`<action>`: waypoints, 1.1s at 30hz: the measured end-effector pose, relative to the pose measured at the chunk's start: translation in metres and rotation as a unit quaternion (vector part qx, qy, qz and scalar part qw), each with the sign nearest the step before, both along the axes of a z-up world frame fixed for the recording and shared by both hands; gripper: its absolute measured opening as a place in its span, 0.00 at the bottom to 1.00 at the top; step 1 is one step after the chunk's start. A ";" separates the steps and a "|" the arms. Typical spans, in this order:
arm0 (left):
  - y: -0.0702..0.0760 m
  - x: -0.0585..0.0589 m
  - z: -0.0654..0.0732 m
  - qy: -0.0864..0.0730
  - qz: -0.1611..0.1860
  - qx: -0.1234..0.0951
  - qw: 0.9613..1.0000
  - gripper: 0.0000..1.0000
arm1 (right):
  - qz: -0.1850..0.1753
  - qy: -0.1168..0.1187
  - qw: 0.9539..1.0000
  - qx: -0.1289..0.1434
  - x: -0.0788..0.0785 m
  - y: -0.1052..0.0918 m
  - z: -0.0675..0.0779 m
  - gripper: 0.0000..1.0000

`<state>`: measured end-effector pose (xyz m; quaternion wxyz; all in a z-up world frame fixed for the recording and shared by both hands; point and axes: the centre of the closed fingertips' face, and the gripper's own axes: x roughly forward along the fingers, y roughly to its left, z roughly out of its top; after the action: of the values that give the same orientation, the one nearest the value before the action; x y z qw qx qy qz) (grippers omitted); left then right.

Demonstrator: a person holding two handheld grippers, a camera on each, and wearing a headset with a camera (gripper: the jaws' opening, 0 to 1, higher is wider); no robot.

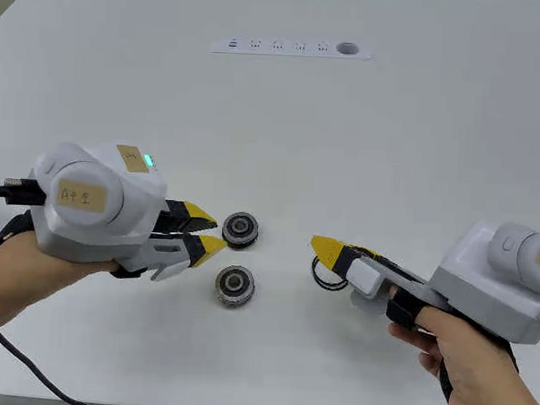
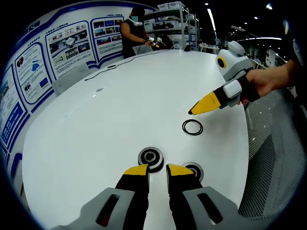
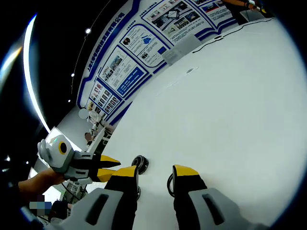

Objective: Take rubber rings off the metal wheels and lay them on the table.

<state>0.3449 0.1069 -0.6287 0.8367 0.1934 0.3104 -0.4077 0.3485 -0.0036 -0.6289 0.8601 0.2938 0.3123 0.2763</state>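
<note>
Yellow-tipped and slightly parted, the left hand-held gripper (image 1: 209,234) hovers empty over the white tabletop (image 1: 362,153) in the head view. The first wheel (image 1: 240,229) lies flat just ahead of its tips. The second wheel (image 1: 234,285) sits just off the lower tip, to one side of the line of reach. The right hand-held gripper (image 1: 326,250) points in from the opposite side, apart from both wheels, with a loose rubber ring (image 1: 320,278) lying just beneath its tip.

From the left gripper view, the left hand-held gripper (image 2: 158,170) has the first wheel (image 2: 151,156) dead ahead and framed by the gap between its jaws, axle upright and rim toward the tips. The second wheel (image 2: 193,168) lies just outside the right jaw. The rubber ring (image 2: 192,127) rests farther ahead, below the right hand-held gripper (image 2: 201,108).

In the right gripper view, the right hand-held gripper (image 3: 155,171) stands open with nothing gripped, and the rubber ring (image 3: 169,184) lies down in the gap, close to its right jaw. The first wheel (image 3: 140,163) lies beyond its left jaw, next to the left hand-held gripper (image 3: 112,167).

The left side is plainly nearer, so a short, straight advance onto the first wheel's rim looks like the move.
</note>
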 end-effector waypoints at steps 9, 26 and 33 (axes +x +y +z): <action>-0.005 0.018 -0.010 0.007 -0.012 0.007 1.000 0.15 | 0.050 -0.013 0.999 -0.005 -0.003 0.017 -0.002 0.29; -0.012 0.023 -0.023 0.022 -0.019 0.012 1.000 0.15 | 0.064 -0.014 0.998 0.019 0.002 0.025 -0.003 0.29; -0.012 0.022 -0.023 0.027 -0.019 0.005 0.999 0.14 | 0.064 -0.010 0.998 0.028 0.003 0.029 -0.002 0.28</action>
<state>0.3674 0.0947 -0.6521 0.8189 0.1927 0.3315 -0.4270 0.3516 0.0258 -0.6314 0.8350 0.2947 0.3143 0.3423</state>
